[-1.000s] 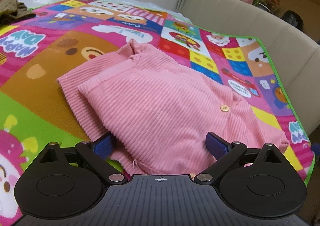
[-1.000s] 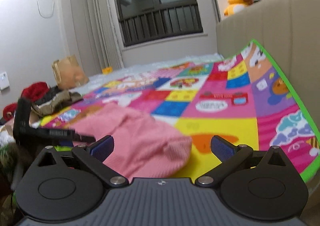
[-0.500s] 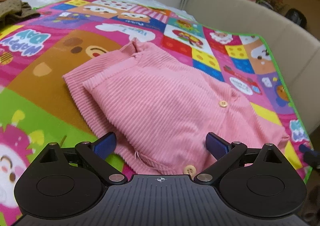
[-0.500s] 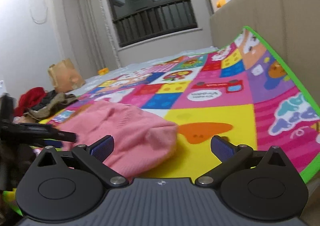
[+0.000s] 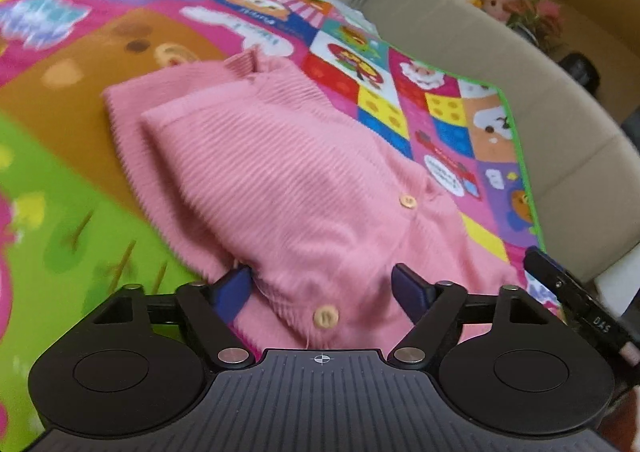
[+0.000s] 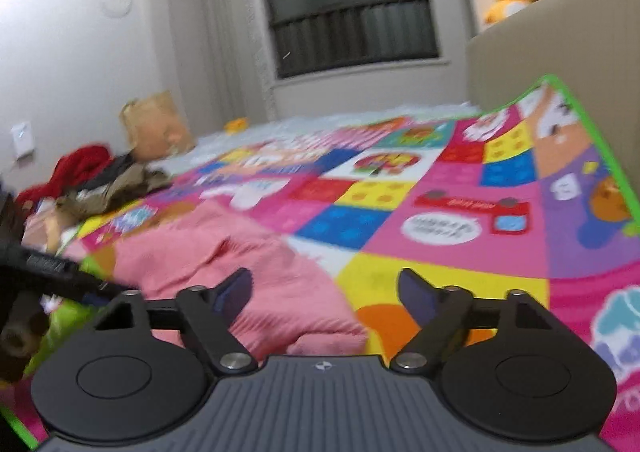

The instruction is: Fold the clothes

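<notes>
Pink cardigan hem — between parted left tongs.

A ribbed pink knit cardigan lies on a smooth, glossy printed play mat.

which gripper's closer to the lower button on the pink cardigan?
Left. The left gripper straddles the pink cardigan hem, the lower button between its open fingers. The right gripper sits at the cardigan's far edge.

A cartoon play mat lies beside a beige headboard.
</notes>
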Action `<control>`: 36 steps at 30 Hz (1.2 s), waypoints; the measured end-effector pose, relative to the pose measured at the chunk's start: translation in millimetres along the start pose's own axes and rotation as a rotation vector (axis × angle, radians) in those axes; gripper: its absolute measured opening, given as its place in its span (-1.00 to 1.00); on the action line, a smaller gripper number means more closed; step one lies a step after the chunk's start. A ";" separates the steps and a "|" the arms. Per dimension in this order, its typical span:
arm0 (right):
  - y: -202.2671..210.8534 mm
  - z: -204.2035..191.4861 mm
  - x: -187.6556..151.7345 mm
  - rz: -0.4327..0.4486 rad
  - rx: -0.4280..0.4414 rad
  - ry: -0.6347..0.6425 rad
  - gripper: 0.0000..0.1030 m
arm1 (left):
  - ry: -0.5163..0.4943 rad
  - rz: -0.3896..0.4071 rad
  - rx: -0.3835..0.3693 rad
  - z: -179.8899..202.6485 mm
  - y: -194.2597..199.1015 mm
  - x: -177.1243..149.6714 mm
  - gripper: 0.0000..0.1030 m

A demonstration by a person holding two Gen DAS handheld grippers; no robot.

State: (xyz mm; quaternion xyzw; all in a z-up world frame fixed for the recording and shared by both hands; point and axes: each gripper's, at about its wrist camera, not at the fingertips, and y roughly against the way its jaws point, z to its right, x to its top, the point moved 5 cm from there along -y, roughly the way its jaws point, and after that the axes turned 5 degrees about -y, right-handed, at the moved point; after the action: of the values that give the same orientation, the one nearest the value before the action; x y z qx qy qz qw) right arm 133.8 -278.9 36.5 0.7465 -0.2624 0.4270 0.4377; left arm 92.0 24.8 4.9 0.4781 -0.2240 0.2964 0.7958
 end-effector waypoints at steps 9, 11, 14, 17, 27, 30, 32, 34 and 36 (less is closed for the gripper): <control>-9.2 2.6 29.2 -0.105 0.044 -0.007 0.25 | -0.055 -0.006 0.029 -13.2 -26.7 40.4 0.17; -5.8 -5.1 38.8 -0.088 0.018 0.038 0.30 | -0.017 0.005 0.017 -24.3 -24.2 38.1 0.17; -1.0 -3.0 46.7 -0.039 0.014 -0.007 0.55 | -0.022 0.011 0.004 -26.0 -22.4 35.1 0.16; -6.8 3.0 51.8 -0.017 -0.048 -0.085 0.63 | -0.088 0.012 0.011 -20.2 -20.9 35.5 0.20; -54.9 -33.8 62.6 -0.063 -0.243 0.121 0.41 | -0.169 0.013 -0.098 -27.3 -17.3 23.7 0.37; -85.3 -23.2 41.3 -0.205 -0.251 0.047 0.00 | -0.162 -0.008 -0.117 -34.2 -15.9 28.1 0.25; -90.8 -19.8 28.0 -0.263 -0.224 -0.015 -0.16 | -0.154 -0.011 -0.120 -38.9 -14.6 30.6 0.23; -88.6 -19.2 17.7 -0.300 -0.188 -0.071 -0.21 | -0.144 -0.006 -0.115 -42.4 -14.3 33.5 0.23; -85.6 -20.5 6.3 -0.337 -0.152 -0.116 -0.21 | -0.128 0.013 -0.105 -46.3 -13.7 40.2 0.23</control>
State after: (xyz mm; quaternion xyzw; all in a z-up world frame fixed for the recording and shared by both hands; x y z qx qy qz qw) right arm 194.2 -220.1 10.4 0.7679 -0.1901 0.2830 0.5423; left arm 133.9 71.5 1.5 0.4521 -0.2930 0.2581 0.8019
